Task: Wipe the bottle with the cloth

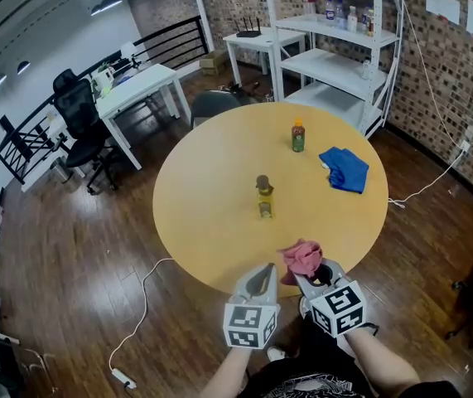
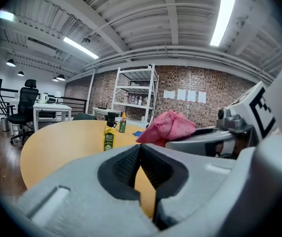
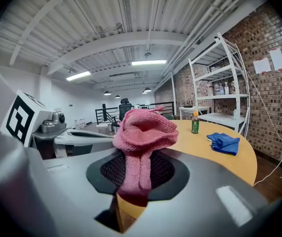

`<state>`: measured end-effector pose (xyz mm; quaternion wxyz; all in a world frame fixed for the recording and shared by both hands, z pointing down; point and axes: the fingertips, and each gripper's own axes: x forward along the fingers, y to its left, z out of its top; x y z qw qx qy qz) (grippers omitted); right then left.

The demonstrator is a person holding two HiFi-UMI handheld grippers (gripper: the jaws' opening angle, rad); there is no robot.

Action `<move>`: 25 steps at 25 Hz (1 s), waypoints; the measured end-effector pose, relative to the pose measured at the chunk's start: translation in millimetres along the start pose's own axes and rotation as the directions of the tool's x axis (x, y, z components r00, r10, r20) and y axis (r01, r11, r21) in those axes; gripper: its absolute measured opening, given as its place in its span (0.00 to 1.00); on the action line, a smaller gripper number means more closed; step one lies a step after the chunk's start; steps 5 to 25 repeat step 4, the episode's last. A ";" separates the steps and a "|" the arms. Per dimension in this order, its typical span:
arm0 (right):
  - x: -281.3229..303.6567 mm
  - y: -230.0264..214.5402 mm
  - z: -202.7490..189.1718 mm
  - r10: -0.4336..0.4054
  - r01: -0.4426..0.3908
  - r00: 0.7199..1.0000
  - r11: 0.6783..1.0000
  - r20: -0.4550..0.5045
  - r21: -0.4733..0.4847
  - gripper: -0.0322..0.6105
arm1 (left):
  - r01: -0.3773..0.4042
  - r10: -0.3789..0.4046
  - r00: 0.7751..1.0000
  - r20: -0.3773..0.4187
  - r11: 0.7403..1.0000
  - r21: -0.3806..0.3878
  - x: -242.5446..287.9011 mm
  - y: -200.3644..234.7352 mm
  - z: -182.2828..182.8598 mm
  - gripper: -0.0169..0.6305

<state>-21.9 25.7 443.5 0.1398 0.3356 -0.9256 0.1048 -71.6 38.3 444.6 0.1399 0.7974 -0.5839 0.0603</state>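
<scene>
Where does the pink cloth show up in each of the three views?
Head view: pink cloth low, right of centre, in the right gripper.
Left gripper view: right of centre, above the right gripper.
Right gripper view: dead centre, pinched between the jaws.
Shared landmark: the orange-capped green bottle.

The room was evenly bright under ceiling strip lights (image 2: 223, 15); the one at one o'clock in the left gripper view glared white. The table (image 1: 211, 214) showed only faint, soft shadows. Both gripper views bulged strongly, with black corners and a blurred near foreground. The head view stayed sharp, bending at its edges.
</scene>
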 end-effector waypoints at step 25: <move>-0.7 2.2 1.8 0.000 0.000 1.000 1.000 0.002 -0.013 0.20 | 0.013 -0.013 1.000 -0.008 1.000 0.009 -1.5 -6.1 3.6 0.03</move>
